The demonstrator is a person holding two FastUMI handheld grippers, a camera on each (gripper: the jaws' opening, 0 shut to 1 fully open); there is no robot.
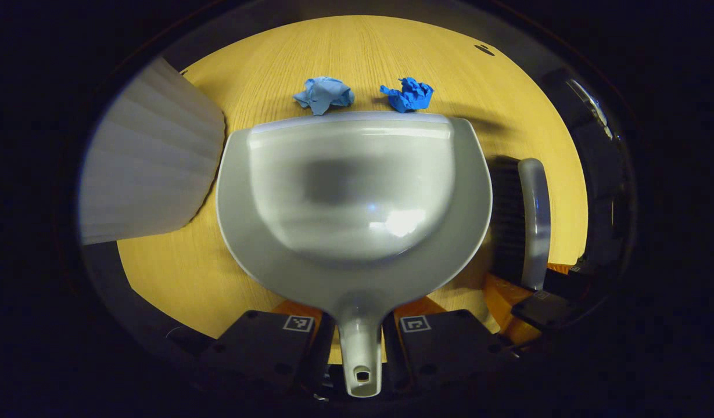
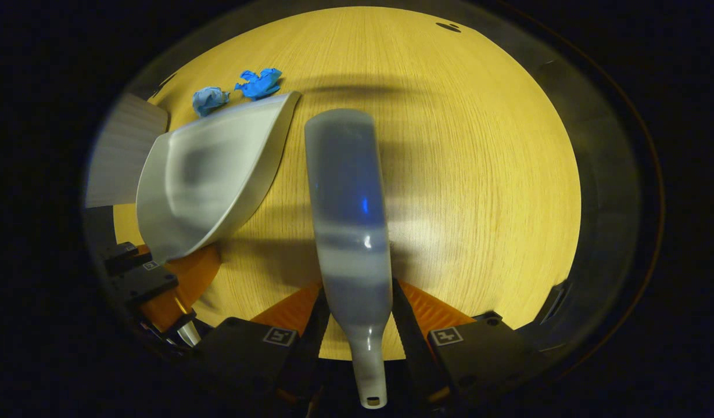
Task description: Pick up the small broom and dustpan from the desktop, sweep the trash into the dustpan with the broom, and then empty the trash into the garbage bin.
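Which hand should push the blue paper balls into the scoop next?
The right gripper: it holds the broom. The left gripper holds the dustpan, its front edge already near both paper balls, so it probably only has to hold steady.

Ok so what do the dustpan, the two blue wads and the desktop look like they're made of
Dustpan: probably smooth grey plastic, glossy, with a light glare in its bowl. Blue wads: likely crumpled paper or tissue, matte with sharp creases. Desktop: wood or wood-look laminate, with fine straight grain lines.
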